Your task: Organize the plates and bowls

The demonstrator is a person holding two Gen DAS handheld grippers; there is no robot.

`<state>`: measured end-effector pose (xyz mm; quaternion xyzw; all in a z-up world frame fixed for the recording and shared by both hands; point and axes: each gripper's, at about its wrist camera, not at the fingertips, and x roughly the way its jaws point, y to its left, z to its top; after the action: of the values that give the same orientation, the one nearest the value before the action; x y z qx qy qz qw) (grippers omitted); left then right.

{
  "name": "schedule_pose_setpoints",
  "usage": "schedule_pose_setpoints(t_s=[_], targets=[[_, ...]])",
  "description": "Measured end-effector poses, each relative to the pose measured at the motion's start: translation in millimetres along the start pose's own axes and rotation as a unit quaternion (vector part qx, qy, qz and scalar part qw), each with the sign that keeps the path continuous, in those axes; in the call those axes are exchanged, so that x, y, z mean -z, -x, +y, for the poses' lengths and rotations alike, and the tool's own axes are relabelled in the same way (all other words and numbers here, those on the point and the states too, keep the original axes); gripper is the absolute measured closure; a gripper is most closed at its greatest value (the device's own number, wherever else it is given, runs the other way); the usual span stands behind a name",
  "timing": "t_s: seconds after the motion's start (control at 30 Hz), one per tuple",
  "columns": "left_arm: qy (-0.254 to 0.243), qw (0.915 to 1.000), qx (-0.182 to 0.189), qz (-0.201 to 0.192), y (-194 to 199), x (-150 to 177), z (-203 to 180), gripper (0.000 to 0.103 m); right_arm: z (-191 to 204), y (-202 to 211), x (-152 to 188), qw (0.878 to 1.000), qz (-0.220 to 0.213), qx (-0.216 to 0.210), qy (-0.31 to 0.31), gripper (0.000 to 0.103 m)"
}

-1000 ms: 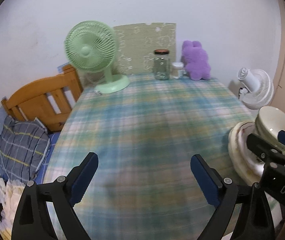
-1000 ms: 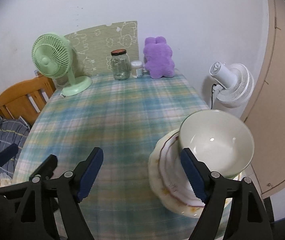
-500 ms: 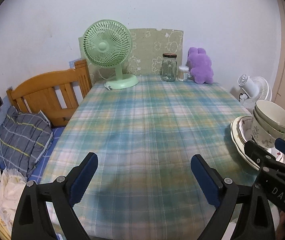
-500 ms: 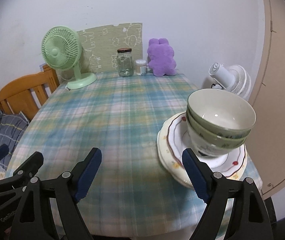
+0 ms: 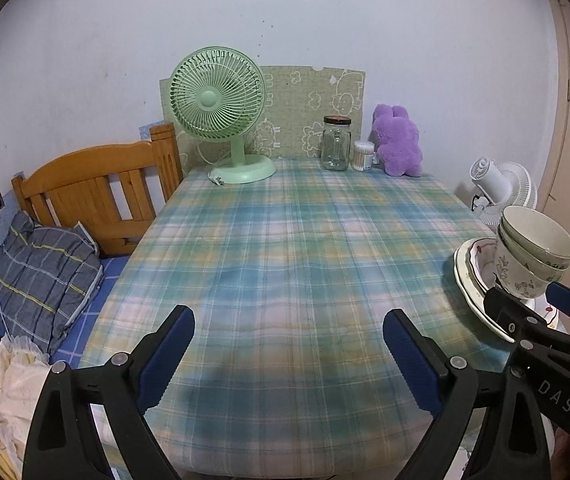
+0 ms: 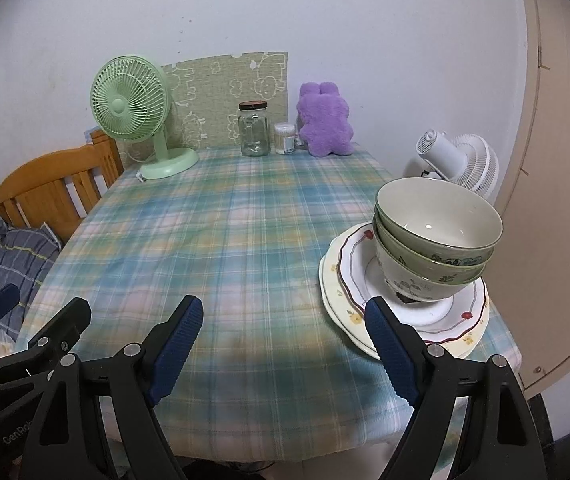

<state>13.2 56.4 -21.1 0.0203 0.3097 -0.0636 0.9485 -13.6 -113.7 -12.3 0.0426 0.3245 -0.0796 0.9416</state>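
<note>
Item: bowls (image 6: 437, 236), three nested, rims green with floral sprigs, glazed cream inside. They sit on two stacked plates (image 6: 349, 280), scalloped, red-edged, flower-dotted, at the near right corner of your plaid table (image 6: 221, 240). Largest pieces lie lowest, which likely keeps the pile steady; the tower leans slightly.

Your left gripper (image 5: 289, 350) hangs wide apart, holding nothing, over bare cloth. Your right gripper (image 6: 283, 338) likewise gapes wide and empty, its right finger just before the plates' rim. Crockery lies gathered as organizing would leave it.
</note>
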Motion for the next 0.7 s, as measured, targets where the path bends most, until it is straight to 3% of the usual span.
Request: schedule_pose_setpoints(t_s=[0.7], targets=[[0.014,0.9999,-0.003,0.004,-4.5,-0.3,-8.3,0.002,-9.0,-6.4,-0.3,1.000,0.002,-0.003,0.003,0.016]])
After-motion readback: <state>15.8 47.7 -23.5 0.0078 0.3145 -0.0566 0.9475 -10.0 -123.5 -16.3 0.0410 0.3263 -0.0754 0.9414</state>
